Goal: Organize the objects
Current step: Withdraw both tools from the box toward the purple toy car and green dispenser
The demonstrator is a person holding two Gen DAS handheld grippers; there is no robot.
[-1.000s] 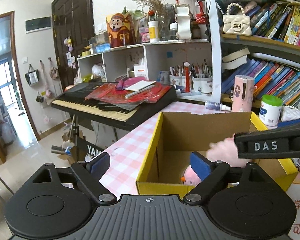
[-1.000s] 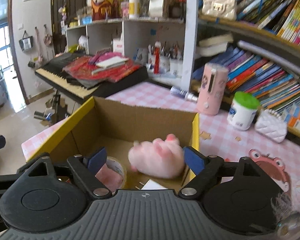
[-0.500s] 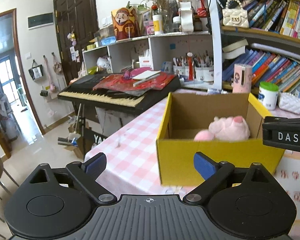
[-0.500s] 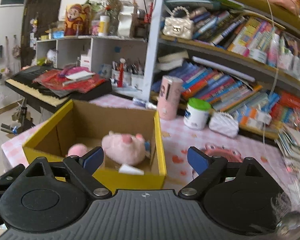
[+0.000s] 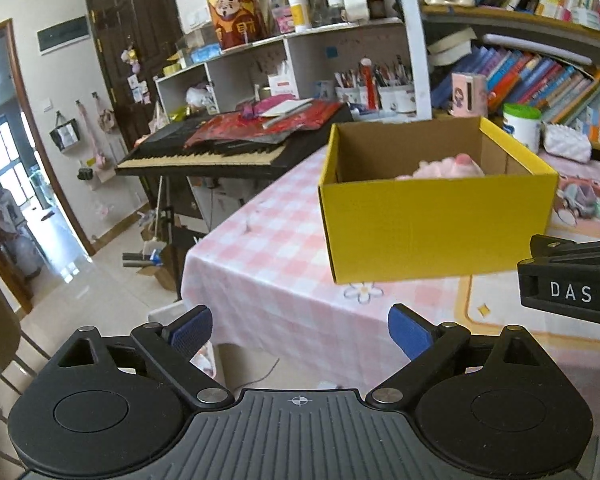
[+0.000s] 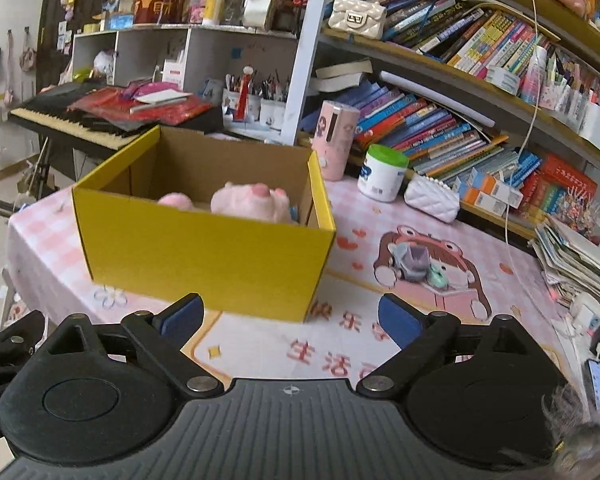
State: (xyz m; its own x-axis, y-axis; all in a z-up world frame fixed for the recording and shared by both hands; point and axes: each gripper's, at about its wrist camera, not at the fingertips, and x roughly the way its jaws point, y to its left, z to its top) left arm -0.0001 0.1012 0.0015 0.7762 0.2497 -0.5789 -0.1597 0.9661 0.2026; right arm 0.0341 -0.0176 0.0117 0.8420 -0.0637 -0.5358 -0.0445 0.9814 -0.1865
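Observation:
A yellow cardboard box (image 5: 436, 232) (image 6: 204, 252) stands on the pink checked tablecloth (image 5: 268, 248). A pink plush toy (image 5: 448, 168) (image 6: 252, 202) lies inside it, with only its top showing over the rim. My left gripper (image 5: 300, 330) is open and empty, well back from the box and off the table's front left corner. My right gripper (image 6: 291, 318) hovers over the cartoon mat (image 6: 440, 300) in front of the box. Its jaws are opening with nothing between them. The right gripper's black side shows at the right edge of the left wrist view.
A black keyboard (image 5: 220, 152) piled with red papers stands behind the box to the left. A pink cylinder (image 6: 336, 144), a green-lidded jar (image 6: 382, 172) and a white quilted purse (image 6: 432, 200) sit before the bookshelves. Small toys (image 6: 420, 264) lie on the mat; a paper stack (image 6: 576, 256) is at right.
Both grippers have drawn back from inside the box to well in front of it, and their jaws have spread wider. The pink plush toy stays in the box.

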